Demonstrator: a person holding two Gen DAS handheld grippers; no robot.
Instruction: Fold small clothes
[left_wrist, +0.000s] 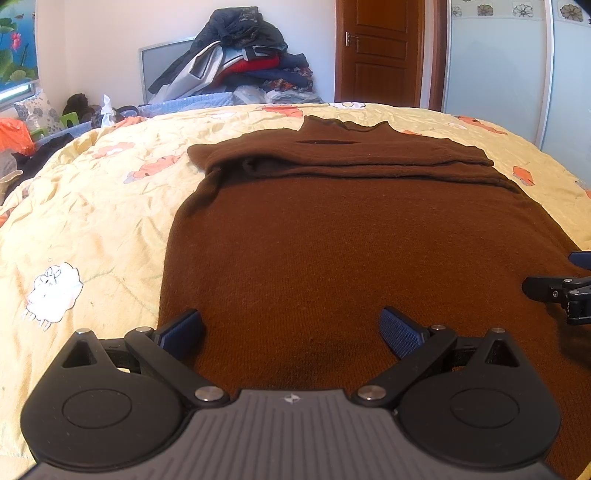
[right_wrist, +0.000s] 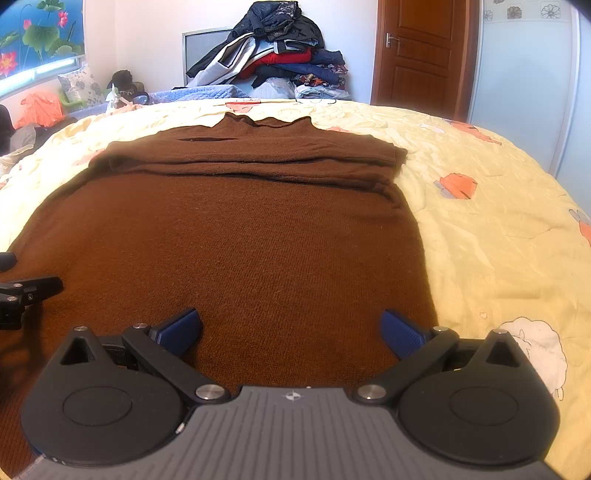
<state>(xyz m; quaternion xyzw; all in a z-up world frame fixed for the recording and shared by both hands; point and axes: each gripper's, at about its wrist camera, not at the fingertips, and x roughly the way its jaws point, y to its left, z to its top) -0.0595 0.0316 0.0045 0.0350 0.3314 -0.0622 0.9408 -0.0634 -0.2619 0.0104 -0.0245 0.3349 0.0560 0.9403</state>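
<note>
A brown knitted sweater (left_wrist: 332, 240) lies flat on the bed, collar at the far end, both sleeves folded across the chest. It also fills the right wrist view (right_wrist: 236, 240). My left gripper (left_wrist: 291, 328) is open and empty, low over the sweater's near hem at its left side. My right gripper (right_wrist: 291, 330) is open and empty, low over the near hem at its right side. Each gripper shows at the edge of the other's view: the right one (left_wrist: 557, 291), the left one (right_wrist: 26, 291).
The bed has a yellow quilt (left_wrist: 92, 221) with cartoon prints. A heap of clothes (left_wrist: 240, 62) sits beyond the far edge, against the wall. A wooden door (left_wrist: 380, 51) and a wardrobe (left_wrist: 498, 66) stand at the back right. Clutter lies at the far left (left_wrist: 22, 136).
</note>
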